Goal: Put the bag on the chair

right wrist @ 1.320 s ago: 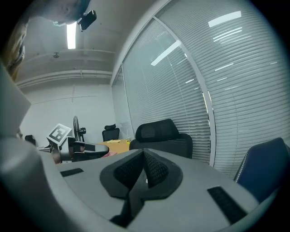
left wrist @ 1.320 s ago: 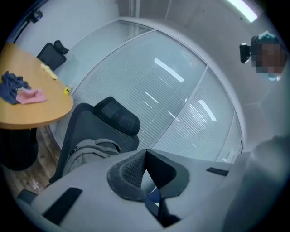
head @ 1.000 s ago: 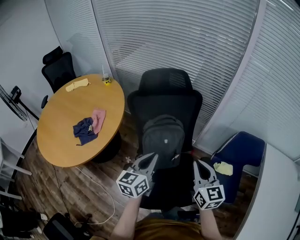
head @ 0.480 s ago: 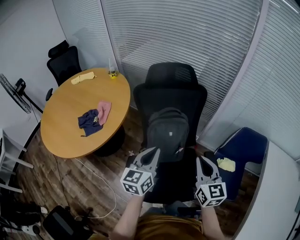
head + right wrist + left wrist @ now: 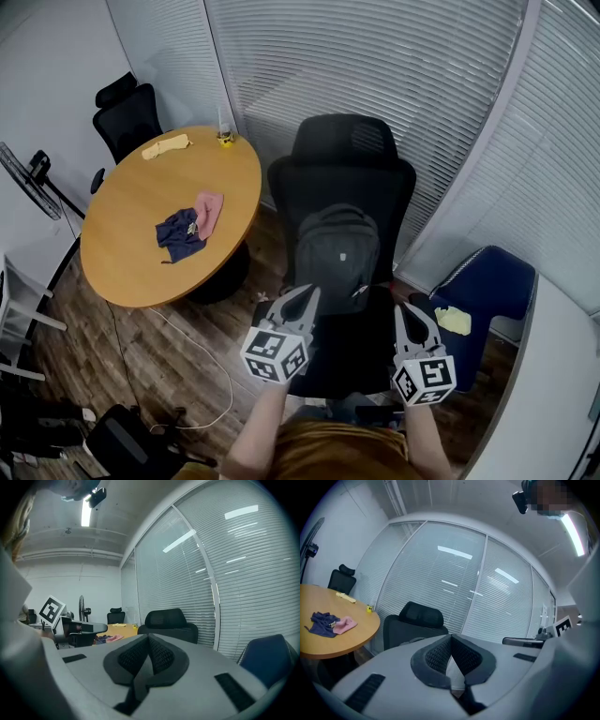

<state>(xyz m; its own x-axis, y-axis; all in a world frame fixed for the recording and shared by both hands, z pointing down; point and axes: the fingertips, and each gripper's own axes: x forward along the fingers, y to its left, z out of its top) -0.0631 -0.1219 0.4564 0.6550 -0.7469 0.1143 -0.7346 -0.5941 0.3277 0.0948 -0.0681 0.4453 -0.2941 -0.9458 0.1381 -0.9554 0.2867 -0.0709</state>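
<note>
Round tabletop [image 5: 122,267] at L, cloths [image 5: 180,234] on it, not involved. L claw [image 5: 305,296] clenched, empty, near seat edge. Bag [image 5: 337,248] upright on chair [image 5: 349,173], leaning on backrest, prob. so it won't tip. R claw [image 5: 405,313] clenched, empty; task looks done.

Honestly, nothing readable here. The cube [image 5: 275,357] on the left gripper [image 5: 305,296] and the one on the right gripper [image 5: 404,312] only carry black-and-white square marker patterns, no letters or numbers. The bag [image 5: 337,246] has a tiny pale badge [image 5: 344,253] on its front, way too small to make out. The little yellow thing [image 5: 225,140] at the far edge of the table [image 5: 131,253] is also too small to show any print.
</note>
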